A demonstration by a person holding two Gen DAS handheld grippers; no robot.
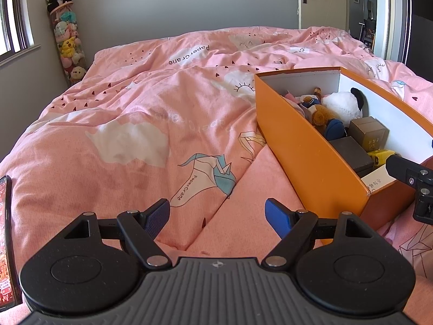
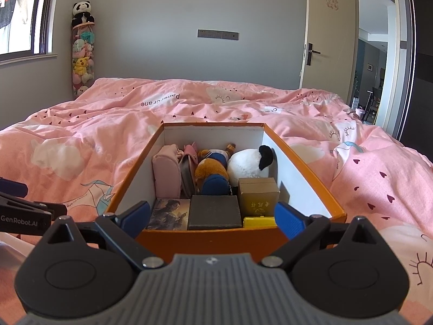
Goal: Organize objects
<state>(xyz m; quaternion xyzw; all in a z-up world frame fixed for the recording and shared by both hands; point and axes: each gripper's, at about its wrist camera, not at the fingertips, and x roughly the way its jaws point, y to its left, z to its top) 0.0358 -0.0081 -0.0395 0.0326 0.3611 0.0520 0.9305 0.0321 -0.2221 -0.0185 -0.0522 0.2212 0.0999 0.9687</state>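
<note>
An orange box [image 2: 211, 237] with white inner walls sits on the pink bed; it also shows in the left wrist view [image 1: 297, 146]. Inside are a pink pouch [image 2: 166, 174], a brown plush [image 2: 212, 168], a white panda plush [image 2: 247, 166], a tan carton [image 2: 258, 196], a dark box [image 2: 215, 212], a picture card [image 2: 169, 214] and a yellow case [image 2: 259, 220]. My right gripper [image 2: 212, 220] is open and empty, just before the box's near wall. My left gripper [image 1: 217, 218] is open and empty over the duvet, left of the box.
The pink duvet [image 1: 135, 113] covers the whole bed. A tall tube of plush toys [image 2: 82, 54] topped by a panda stands in the far left corner. An open door [image 2: 328, 43] is at the right. A dark phone-like object [image 1: 6, 241] lies at the left edge.
</note>
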